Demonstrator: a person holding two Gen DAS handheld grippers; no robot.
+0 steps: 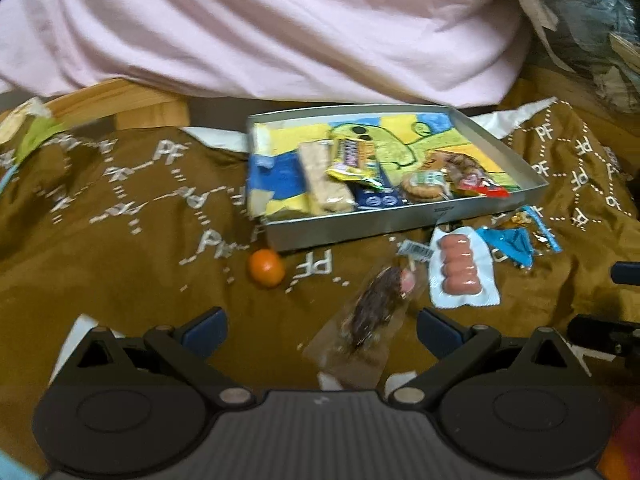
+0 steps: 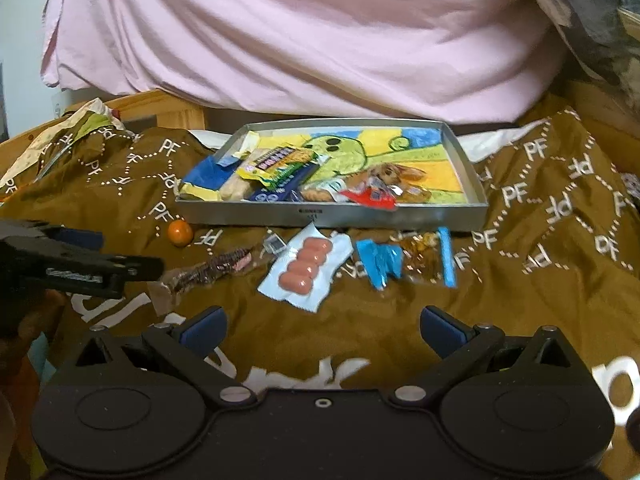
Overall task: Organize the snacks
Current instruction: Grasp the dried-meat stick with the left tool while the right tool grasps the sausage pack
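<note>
The tray [image 2: 332, 216], a shallow grey metal box with a bright cartoon picture on its floor, sits on a brown cloth [image 2: 540, 280] printed with white letters. Inside it, crowded toward the near wall, lie several wrapped snacks: a pale wafer bar [image 1: 326, 178], a yellow packet [image 2: 276, 168], a dark blue pack [image 1: 378, 200], a round biscuit [image 1: 424, 186] and a red wrapper [image 2: 370, 198] hanging over the rim.

Loose on the cloth just in front of the tray are five things: one small orange [image 1: 266, 268], one dark snack in a clear wrapper [image 1: 370, 314], one pack of four pink sausages [image 2: 306, 266], one crumpled blue wrapper [image 2: 378, 262] and one clear bag with a blue strip [image 2: 434, 256].

The left wrist view shows the dark snack close, lying just ahead of the left gripper [image 1: 322, 330], nearer its right finger. The right wrist view shows the sausage pack straight ahead of the right gripper [image 2: 322, 330] and takes in the left gripper from the side at the left edge. Both grippers are spread wide and hold nothing.

Behind the tray a pink sheet [image 2: 300, 40] hangs over a wooden frame [image 2: 168, 110]; crumpled bags [image 1: 592, 32] are heaped at the right.
</note>
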